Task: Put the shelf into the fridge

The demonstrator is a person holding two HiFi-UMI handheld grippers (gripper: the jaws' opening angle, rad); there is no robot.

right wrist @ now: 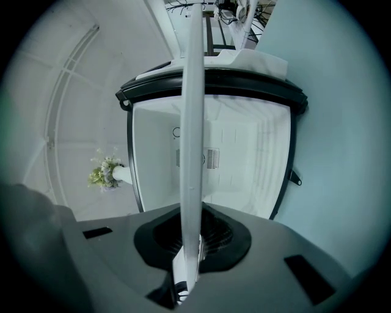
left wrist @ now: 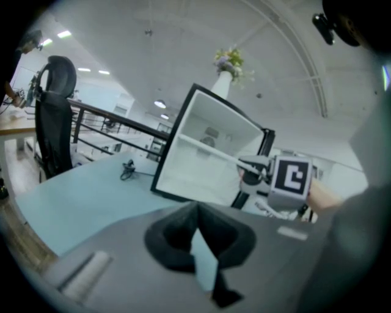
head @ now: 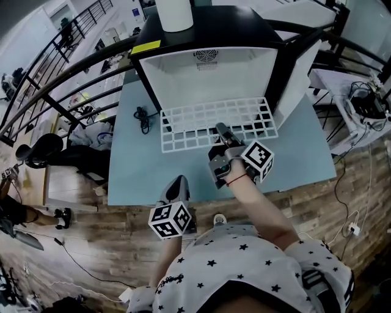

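A small black fridge [head: 208, 67] with a white inside stands open on the light blue table [head: 140, 165]. The white grid shelf [head: 214, 122] lies level at the fridge's mouth, its far edge inside and its near part sticking out over the table. My right gripper [head: 220, 130] is shut on the middle of the shelf's near edge. In the right gripper view the shelf [right wrist: 194, 122] shows edge-on, running from my jaws into the fridge [right wrist: 244, 147]. My left gripper [head: 178, 186] hangs shut and empty near the table's front edge, to the left of the right one.
The fridge door [head: 300, 70] stands open at the right. A black cable [head: 143, 119] lies on the table left of the shelf. A white vase [head: 174, 13] with flowers [left wrist: 227, 61] sits on top of the fridge. A black chair [head: 40, 150] stands to the left, with railings behind.
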